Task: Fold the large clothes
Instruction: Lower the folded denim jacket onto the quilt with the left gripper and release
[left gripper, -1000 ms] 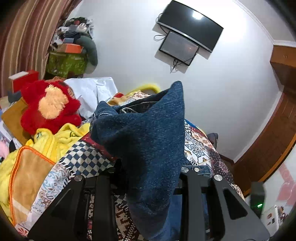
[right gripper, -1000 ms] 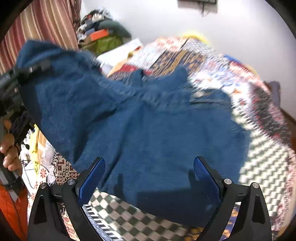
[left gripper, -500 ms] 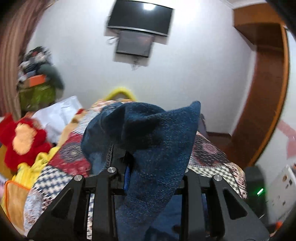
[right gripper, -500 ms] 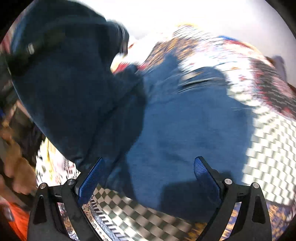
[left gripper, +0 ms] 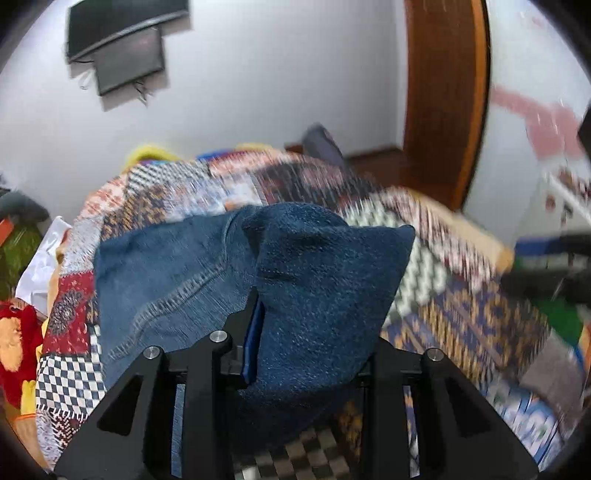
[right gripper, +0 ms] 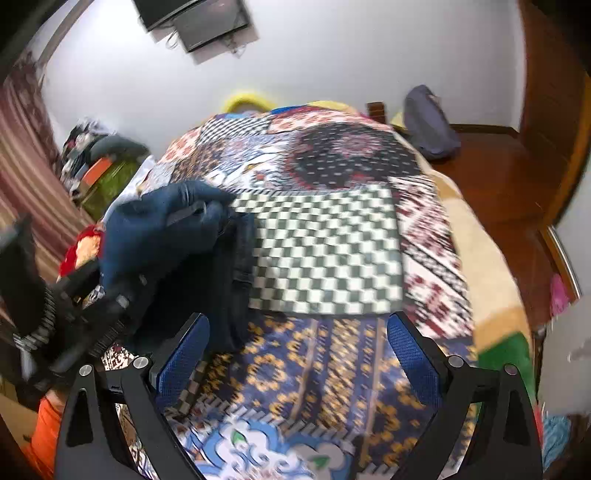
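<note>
Blue denim jeans lie on a patchwork bedspread. My left gripper is shut on a fold of the jeans, which bulges up over its fingers. In the right wrist view the jeans hang bunched at the left, held by the left gripper. My right gripper is open and empty over the bedspread, to the right of the jeans.
A red plush toy and yellow cloth sit at the bed's left edge. A TV hangs on the white wall. A grey bag lies on the wooden floor by a wooden door frame.
The left gripper has swung right with the jeans fold, folding the denim over. The jeans no longer spread in front of the right gripper, which now looks at bare bedspread.
</note>
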A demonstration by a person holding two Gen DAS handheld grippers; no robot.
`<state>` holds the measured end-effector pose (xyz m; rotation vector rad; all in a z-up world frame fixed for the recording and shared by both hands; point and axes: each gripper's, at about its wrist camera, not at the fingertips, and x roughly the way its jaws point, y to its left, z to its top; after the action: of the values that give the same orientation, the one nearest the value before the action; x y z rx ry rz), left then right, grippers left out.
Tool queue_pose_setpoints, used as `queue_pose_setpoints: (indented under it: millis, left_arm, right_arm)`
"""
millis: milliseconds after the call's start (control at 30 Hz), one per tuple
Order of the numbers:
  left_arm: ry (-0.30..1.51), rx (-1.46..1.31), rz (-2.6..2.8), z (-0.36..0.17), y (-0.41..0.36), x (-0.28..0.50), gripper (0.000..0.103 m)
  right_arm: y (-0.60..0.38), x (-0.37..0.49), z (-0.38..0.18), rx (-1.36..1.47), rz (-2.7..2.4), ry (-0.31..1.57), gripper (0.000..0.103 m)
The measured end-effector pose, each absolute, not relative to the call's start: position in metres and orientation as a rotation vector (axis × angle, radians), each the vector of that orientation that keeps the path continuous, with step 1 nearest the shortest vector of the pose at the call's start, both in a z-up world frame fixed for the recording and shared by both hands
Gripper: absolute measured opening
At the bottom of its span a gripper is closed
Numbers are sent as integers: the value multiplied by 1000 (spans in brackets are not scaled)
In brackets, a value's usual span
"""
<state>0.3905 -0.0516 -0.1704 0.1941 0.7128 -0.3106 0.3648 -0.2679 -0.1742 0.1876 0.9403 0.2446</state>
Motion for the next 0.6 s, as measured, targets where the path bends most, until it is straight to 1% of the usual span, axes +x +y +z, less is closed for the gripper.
queue_pose_setpoints:
  millis: [200,300,367,400,433,500,600]
  left_arm:
    - [820,197,-334,-197,-50,372,34]
    - [840,172,-318,-198,-46,364,40]
    - [845,181,-320,-195,-47,356,47]
    - [848,185,-329,-196,-46,355,57]
    - [857,179,-360,-193,-47,350,75]
    - [867,162,-383,-189,-47,344,93]
    - [843,151,-359,-177,-39,331,94]
  right_arm:
    - [-284,347,-170,191,230,942,96]
    - [-281,345,-169,191,244,940,96]
    - [-277,342,-167,186,257,940,96]
    - [-273,342,-166,179,264,941,96]
    - [-271,342,-166,174,270,941,96]
    - [-264,343,-165,164,284,940,96]
    - [-256,343,-163,160,300,931,96]
